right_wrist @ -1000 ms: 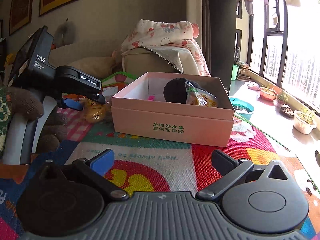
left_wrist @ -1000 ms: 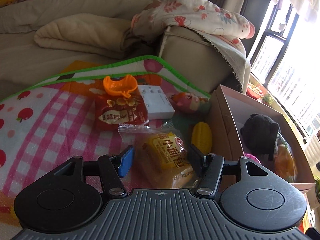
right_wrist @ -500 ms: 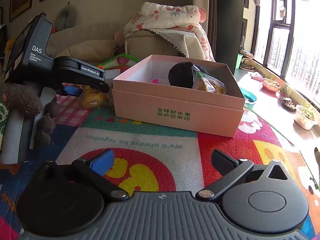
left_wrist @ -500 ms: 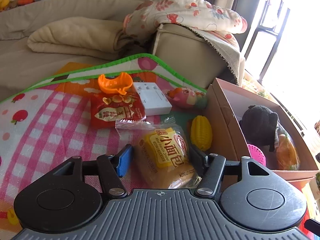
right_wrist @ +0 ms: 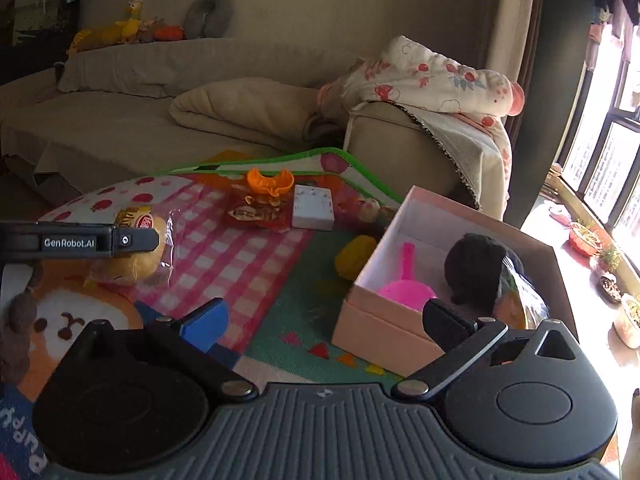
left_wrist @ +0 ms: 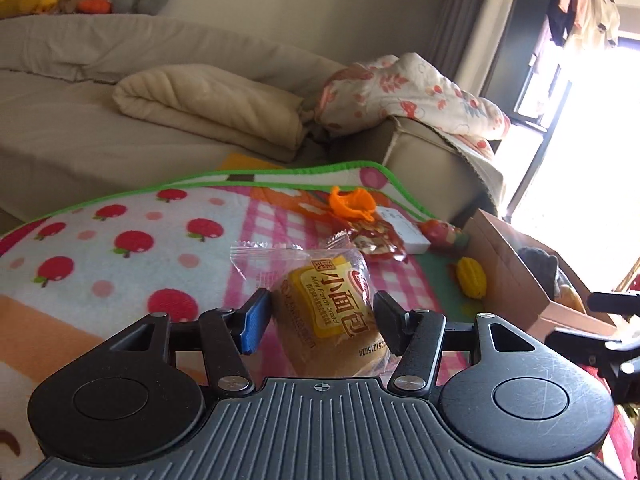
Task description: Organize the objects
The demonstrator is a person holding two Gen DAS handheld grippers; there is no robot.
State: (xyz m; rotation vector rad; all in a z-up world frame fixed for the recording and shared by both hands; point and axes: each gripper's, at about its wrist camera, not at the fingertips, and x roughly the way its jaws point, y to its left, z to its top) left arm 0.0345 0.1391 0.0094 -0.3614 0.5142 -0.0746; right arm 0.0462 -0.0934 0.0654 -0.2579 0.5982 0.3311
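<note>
Left gripper now clenched on wrapped mini French bread, lifted off play mat at lower centre, ready for pink box; right gripper spread, empty.

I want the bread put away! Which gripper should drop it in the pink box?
The left gripper: its fingers already clamp the bread packet. The right gripper is open and holds nothing, near the pink box.

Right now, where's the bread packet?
Left wrist view: bread packet sits between the left gripper fingers, above the checked mat, left of the pink box.
</note>
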